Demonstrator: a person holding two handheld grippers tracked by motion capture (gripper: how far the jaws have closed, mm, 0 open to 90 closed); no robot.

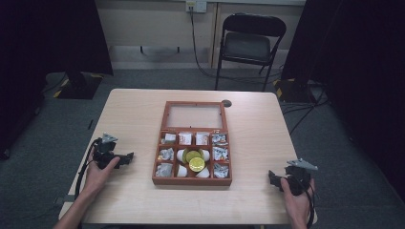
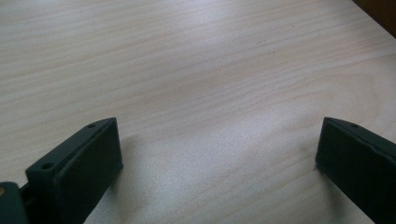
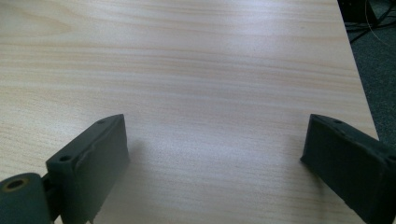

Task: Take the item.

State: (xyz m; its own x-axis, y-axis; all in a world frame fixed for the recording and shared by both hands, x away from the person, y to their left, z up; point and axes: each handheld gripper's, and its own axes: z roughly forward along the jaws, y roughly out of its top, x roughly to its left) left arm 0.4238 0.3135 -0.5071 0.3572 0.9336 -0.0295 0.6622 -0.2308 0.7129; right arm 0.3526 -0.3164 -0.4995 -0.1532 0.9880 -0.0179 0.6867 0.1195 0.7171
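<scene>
While both grippers, left (image 1: 128,156) and right (image 1: 272,177), rest wide-fingered on the pale wooden worktop (image 1: 133,114), the open compartmented wooden box (image 1: 193,182) sits untouched, work unstarted.

My high view is dim and slightly soft, darkest in both upper corners. In both gripper views the table (image 2: 210,70) is evenly lit with a pale sheen at upper centre; the near black jaws are blurred, casting soft shadows.
</scene>
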